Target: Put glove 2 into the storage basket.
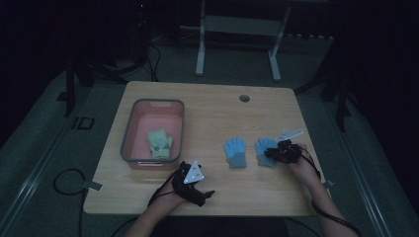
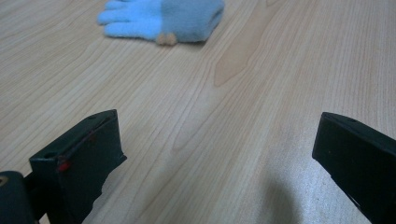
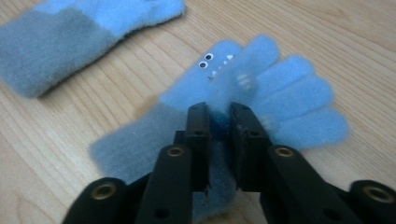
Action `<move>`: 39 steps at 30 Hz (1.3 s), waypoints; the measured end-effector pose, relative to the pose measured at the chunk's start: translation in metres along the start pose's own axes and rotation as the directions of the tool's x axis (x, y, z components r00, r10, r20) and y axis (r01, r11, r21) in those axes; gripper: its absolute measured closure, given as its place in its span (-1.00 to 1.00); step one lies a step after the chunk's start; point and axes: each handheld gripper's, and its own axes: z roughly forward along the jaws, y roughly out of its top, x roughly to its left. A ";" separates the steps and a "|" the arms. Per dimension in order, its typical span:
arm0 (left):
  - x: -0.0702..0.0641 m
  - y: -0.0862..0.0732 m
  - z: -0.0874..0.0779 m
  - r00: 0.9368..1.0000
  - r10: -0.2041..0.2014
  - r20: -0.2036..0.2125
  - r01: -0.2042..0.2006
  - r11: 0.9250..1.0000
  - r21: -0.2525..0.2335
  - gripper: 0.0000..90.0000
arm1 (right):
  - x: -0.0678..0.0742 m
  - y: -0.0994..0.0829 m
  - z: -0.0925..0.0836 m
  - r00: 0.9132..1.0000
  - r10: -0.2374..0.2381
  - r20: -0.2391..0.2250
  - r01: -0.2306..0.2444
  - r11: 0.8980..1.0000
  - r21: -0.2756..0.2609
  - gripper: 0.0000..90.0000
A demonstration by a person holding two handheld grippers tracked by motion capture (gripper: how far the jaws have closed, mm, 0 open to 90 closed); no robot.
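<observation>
- On table's right side, R gripper (image 3: 219, 122) pinches blue glove w/ googly eyes (image 3: 261, 88).
- L gripper (image 2: 215, 154) jaws spread over bare wood, near 2nd blue glove (image 2: 163, 19).

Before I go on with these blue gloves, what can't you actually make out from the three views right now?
- Right glove, right gripper view: the pinched fold and the cuff behind it sit hidden by the right gripper.
- Left glove, left gripper view: fingertips cut off by the top edge.
- Yellow glove in the pink bin, high view: dim and small, markings unreadable.
- Left gripper, high view: jaw tips lost in the dark.
</observation>
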 end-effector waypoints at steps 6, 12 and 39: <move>0.000 0.000 0.000 1.000 0.001 0.002 -0.001 1.000 -0.001 -0.97 | 0.001 0.001 -0.002 0.999 0.047 0.007 -0.047 0.999 -0.003 0.86; 0.001 0.000 0.000 1.000 -0.002 0.003 0.002 1.000 -0.003 -0.97 | 0.003 0.010 -0.015 0.998 0.057 0.003 -0.057 0.998 -0.029 0.88; 0.001 0.000 -0.001 1.000 0.002 -0.003 -0.003 1.000 -0.007 -0.97 | 0.035 0.073 -0.058 0.993 -0.030 -0.110 0.011 0.985 -0.170 0.87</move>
